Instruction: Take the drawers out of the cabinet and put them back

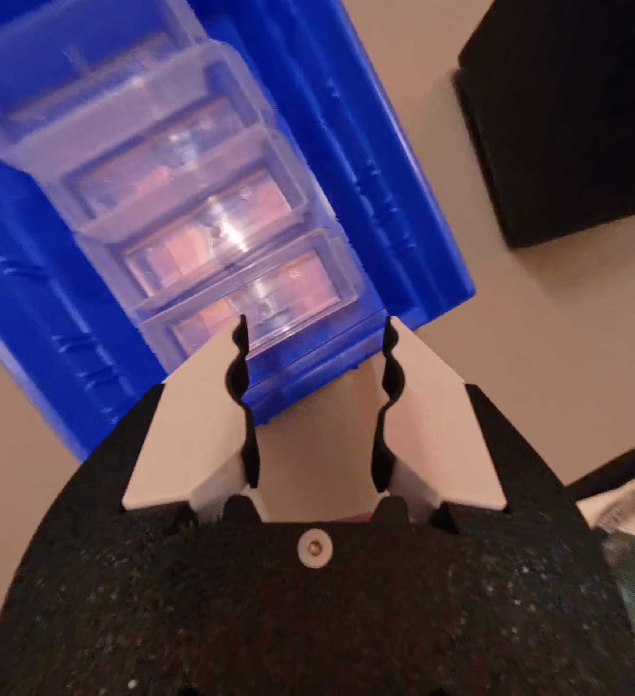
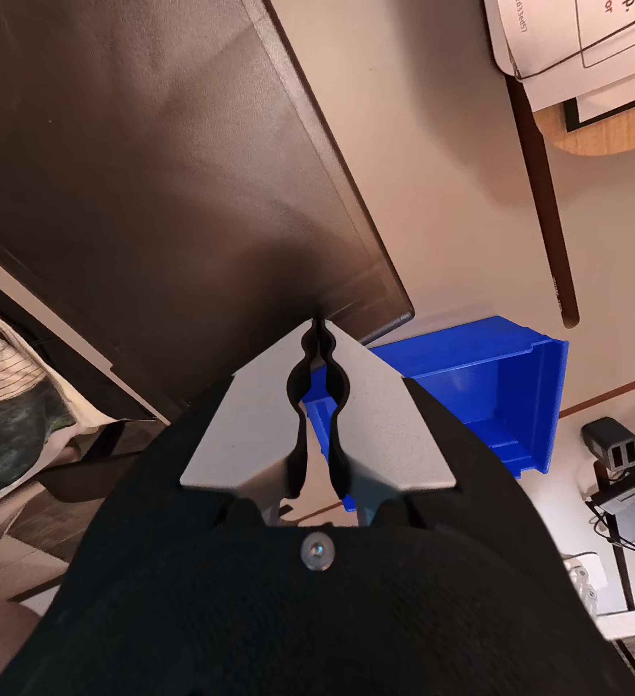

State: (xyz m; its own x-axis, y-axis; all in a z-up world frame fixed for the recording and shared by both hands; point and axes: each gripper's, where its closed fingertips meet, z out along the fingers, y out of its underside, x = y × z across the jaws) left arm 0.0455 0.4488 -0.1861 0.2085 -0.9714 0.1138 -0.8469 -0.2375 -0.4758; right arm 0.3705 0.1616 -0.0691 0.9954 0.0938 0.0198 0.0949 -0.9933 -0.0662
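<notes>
left hand-held gripper (image 1: 314,320) gapes before the blue cabinet's (image 1: 346,150) clear drawers (image 1: 233,241); right hand-held gripper (image 2: 318,322) pinched together, empty.

Parted jaws before clear drawers (image 1: 210,226)

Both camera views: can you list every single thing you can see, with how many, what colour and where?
cabinet: one, blue, on the table, ahead of the left gripper.
drawers: about four, clear plastic, stacked in the cabinet front; blurred, so the count is rough.
table: one, beige, under everything.
black box: one, upper right of the left wrist view.
dark panel: one, brown-black, ahead of the right gripper.
blue bin: one, open, right of the right gripper.
papers: a few, white, top right.
grey devices with cables: far right.
left gripper: one, black and white, open.
right gripper: one, shut, its tips at the panel's edge.
</notes>
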